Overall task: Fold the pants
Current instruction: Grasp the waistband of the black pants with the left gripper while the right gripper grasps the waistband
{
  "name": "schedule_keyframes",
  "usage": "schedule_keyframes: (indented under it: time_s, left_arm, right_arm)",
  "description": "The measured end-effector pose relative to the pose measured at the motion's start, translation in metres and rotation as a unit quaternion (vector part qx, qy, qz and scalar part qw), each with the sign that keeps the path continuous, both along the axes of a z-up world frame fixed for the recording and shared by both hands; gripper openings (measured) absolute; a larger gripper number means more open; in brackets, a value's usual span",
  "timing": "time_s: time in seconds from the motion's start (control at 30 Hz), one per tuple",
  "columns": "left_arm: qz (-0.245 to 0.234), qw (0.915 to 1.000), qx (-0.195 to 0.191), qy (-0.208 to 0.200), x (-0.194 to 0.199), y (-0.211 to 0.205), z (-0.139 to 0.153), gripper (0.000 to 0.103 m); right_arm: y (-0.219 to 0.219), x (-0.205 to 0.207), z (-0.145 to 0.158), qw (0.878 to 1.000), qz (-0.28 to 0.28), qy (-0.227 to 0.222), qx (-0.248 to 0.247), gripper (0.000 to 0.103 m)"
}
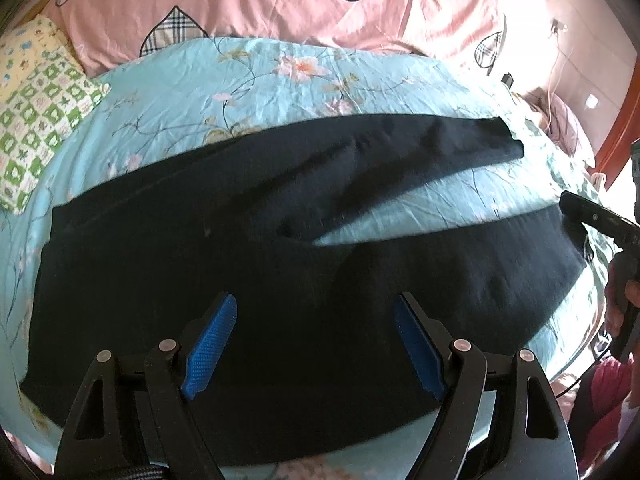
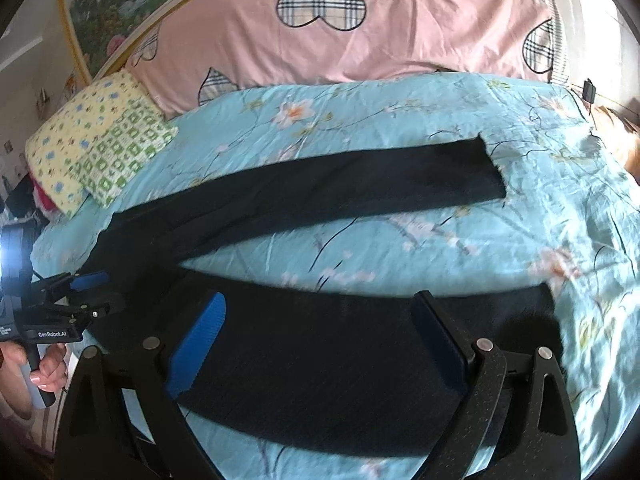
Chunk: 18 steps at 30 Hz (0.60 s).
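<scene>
Both grippers hover with jaws spread wide over the dark pants (image 1: 248, 240), gripping nothing: the left gripper (image 1: 316, 344) above the waist end, the right gripper (image 2: 320, 344) above the nearer leg. Ahead of them the 2 legs fork apart across a turquoise floral bedsheet (image 2: 400, 120). Motion blur smears the sheet's print just beyond the right gripper, and the pants' dark cloth shows hardly any seams. Beyond the sheet lies a pink duvet (image 2: 400, 40) with plaid hearts; far left of both tools sits a green-and-yellow pillow (image 1: 36, 112). "GenRobot.AI" reads on the left gripper's body in the right wrist view.
</scene>
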<state>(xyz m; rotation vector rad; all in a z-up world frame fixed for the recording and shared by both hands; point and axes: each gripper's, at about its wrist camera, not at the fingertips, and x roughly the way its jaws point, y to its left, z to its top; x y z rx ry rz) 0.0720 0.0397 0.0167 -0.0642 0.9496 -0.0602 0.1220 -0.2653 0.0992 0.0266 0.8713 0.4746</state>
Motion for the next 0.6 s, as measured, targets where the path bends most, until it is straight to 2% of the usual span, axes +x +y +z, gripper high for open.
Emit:
schedule_keyframes:
  time_s: [0.13,0.37,0.6]
  left_arm:
    - [-0.008,0.9999,-0.008,-0.002,0.022,0.009,0.006,0.081]
    - [-0.020,0.9998,0.005,-0.002,0.062,0.015,0.010,0.081]
    - [-0.040,0.9991,0.014,-0.003,0.097,0.008,0.012,0.081]
  right_arm:
    - [-0.011,0.022,0.002,1.000,-0.014,0.003,0.005,0.094]
    - [-0.028,0.066,0.004,0.998,-0.032,0.024,0.038,0.094]
    - [-0.031,0.101,0.008,0.999,-0.038,0.019,0.030,0.094]
